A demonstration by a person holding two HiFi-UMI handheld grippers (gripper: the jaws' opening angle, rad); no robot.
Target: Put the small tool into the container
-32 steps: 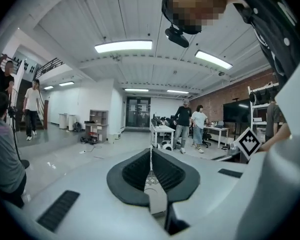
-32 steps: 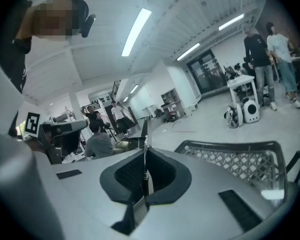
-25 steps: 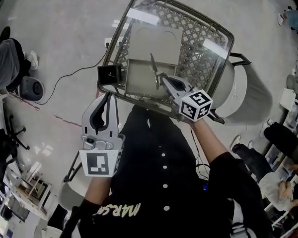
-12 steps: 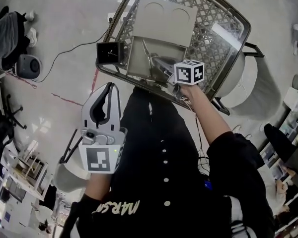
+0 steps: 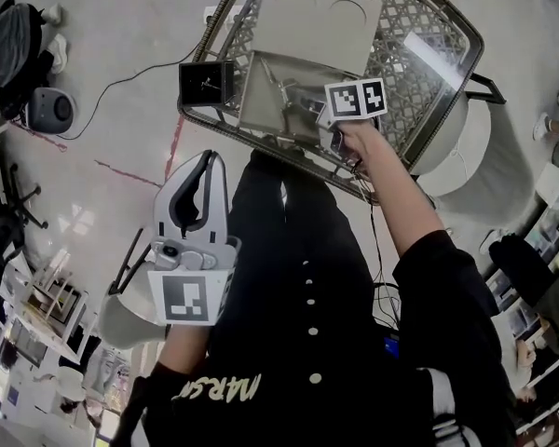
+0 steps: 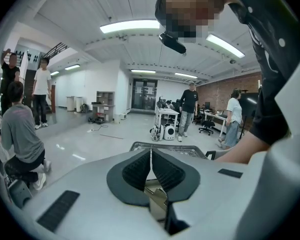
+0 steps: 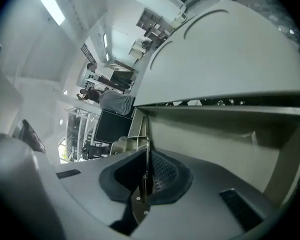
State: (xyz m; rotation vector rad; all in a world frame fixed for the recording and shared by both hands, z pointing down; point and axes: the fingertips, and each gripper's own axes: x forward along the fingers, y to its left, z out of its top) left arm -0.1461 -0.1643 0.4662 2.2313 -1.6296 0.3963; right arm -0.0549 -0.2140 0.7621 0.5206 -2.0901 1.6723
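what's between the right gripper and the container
Only the thin small tool, clamped by the right gripper and pointing at the container, as the right gripper view shows.

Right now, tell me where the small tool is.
Upper middle of the head view: the small tool is clamped in the right gripper, over the open grey box.

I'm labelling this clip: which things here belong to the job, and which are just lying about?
Job:
- thin metal tool, clamped in the right gripper
- open grey box container just ahead of it

Lying about:
- small black box at the wire mesh basket's corner
- round grey device on the floor
- left gripper, shut and empty, held aside
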